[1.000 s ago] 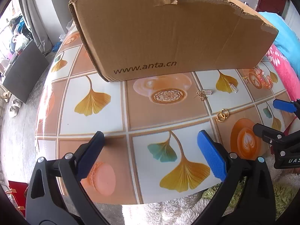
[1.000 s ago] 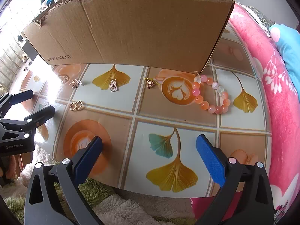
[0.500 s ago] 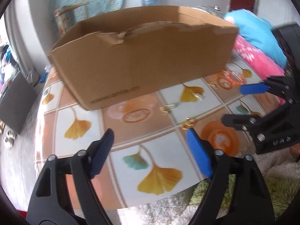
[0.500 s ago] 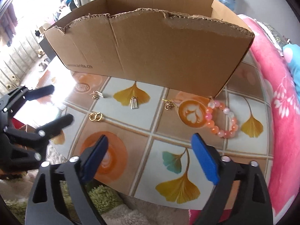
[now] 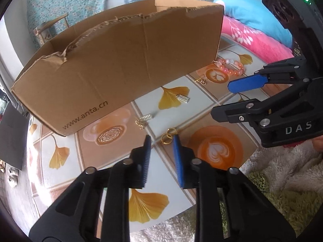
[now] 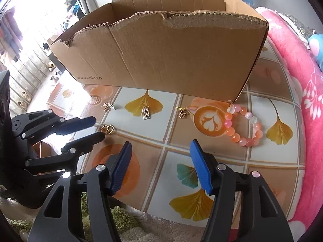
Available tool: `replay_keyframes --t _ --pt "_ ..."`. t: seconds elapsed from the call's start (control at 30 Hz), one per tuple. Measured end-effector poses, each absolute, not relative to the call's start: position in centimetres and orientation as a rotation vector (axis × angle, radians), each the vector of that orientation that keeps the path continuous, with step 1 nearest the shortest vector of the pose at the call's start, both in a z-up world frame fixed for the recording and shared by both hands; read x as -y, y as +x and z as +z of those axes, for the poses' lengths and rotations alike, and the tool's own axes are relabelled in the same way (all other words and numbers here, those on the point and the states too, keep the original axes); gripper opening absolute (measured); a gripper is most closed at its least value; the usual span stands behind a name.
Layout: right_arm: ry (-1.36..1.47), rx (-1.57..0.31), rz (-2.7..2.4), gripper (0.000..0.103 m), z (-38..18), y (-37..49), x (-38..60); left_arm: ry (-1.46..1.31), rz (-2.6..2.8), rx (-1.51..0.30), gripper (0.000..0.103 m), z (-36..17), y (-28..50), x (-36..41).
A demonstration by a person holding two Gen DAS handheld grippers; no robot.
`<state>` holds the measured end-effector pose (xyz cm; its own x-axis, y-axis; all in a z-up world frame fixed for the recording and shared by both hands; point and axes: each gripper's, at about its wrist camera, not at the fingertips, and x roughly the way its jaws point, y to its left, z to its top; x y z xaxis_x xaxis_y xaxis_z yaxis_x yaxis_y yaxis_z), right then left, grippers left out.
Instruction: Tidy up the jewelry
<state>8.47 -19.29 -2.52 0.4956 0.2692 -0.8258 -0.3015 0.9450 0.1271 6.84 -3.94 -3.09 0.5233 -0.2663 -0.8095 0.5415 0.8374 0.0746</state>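
1. Now the left gripper (image 5: 160,139) hovers low over the worktop (image 5: 113,157), its fingers (image 5: 147,151) narrowed to a small gap but not touching; nothing is held between them.
2. Just ahead of those fingertips lie the gold hoop earrings (image 5: 169,135), two linked rings resting on the worktop, slightly toward the right finger.
3. Further ahead of the left fingers sit a small silver charm (image 5: 145,119) and a second silver charm (image 5: 183,98), with a gold charm (image 5: 201,81) beyond them.
4. Behind all these stands the cardboard box (image 5: 121,68), open at the top.
5. The right gripper (image 6: 161,161) has its fingers (image 6: 198,167) spread wide and empty.
6. Ahead and to the right of the right fingers lies the pink bead bracelet (image 6: 243,125), near the box corner.
7. In the right wrist view, the left gripper's tips reach up beside the earrings (image 6: 107,129).
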Motion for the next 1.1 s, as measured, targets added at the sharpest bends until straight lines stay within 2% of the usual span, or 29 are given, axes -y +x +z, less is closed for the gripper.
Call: replay_keyframes --t 0.33,0.43,0.53,1.03,1.1 --pt "-0.023 -0.991 0.342 0.059 -2.4 8.1 19.6 0.292 -0.533 -0.906 0.018 -3.4 7.7 3.9" --pt "-0.023 -0.989 0.341 0.059 -2.4 8.0 19.5 0.287 -0.548 -0.897 0.01 -3.3 7.6 3.6" --pt "-0.023 -0.987 0.339 0.059 -2.4 8.0 19.5 0.294 -0.557 -0.888 0.009 -3.3 7.4 3.5" --pt "-0.097 -0.945 0.444 0.058 -1.4 7.6 16.1 0.247 -0.46 -0.909 0.009 -3.1 7.3 0.8" --pt "-0.124 -0.938 0.469 0.054 -1.5 7.7 15.1 0.238 -0.45 -0.911 0.009 -3.1 7.4 0.4"
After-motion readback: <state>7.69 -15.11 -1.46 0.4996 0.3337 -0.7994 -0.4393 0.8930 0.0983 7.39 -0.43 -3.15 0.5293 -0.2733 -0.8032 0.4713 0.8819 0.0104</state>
